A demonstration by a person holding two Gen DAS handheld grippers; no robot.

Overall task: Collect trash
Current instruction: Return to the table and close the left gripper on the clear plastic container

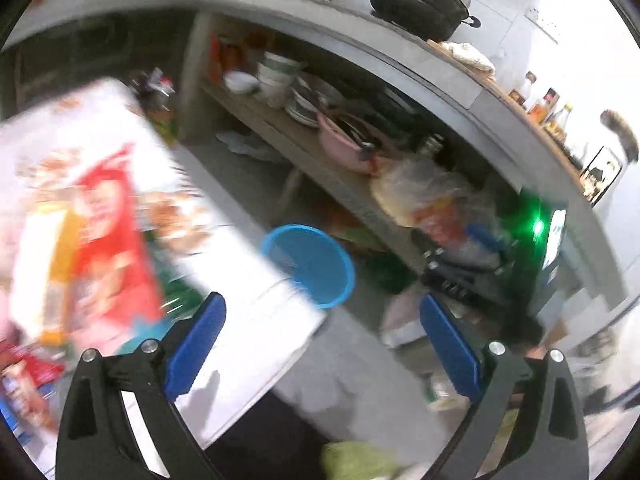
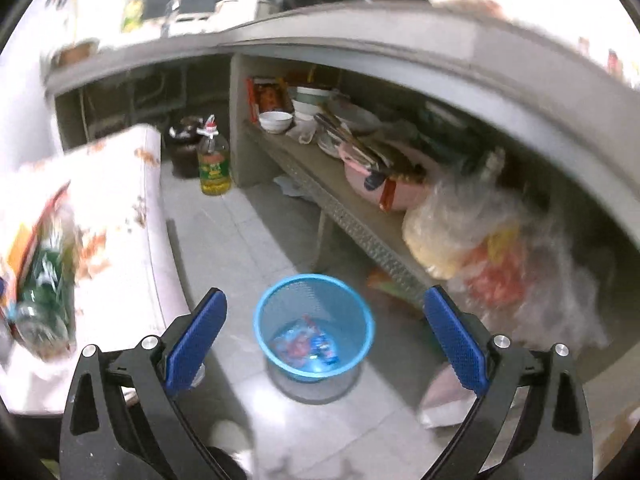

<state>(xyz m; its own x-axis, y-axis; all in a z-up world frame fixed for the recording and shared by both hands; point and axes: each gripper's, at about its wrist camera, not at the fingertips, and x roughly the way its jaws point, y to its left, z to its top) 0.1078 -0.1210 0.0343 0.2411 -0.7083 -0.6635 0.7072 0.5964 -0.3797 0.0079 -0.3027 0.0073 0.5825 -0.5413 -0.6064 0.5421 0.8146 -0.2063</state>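
Both your claws are spread, nothing between the pads. Right gripper [image 2: 324, 334]: blue bin [image 2: 315, 326] dead ahead below, wrappers [image 2: 306, 346] already inside. Left gripper [image 1: 322, 340]: more packets [image 1: 100, 236] on the table [image 1: 248, 280] at its left.

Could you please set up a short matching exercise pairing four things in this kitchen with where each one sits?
Things:
1. blue mesh wastebasket
2. yellow cooking-oil bottle with a green label
3. black lidded cooking pot
4. pink plastic basin

Places:
A. on top of the grey counter
B. on the shelf under the counter
C. on the tiled floor, wrappers inside
D. on the floor beside the shelf's end wall

Pairs: 1-C, 2-D, 3-A, 4-B
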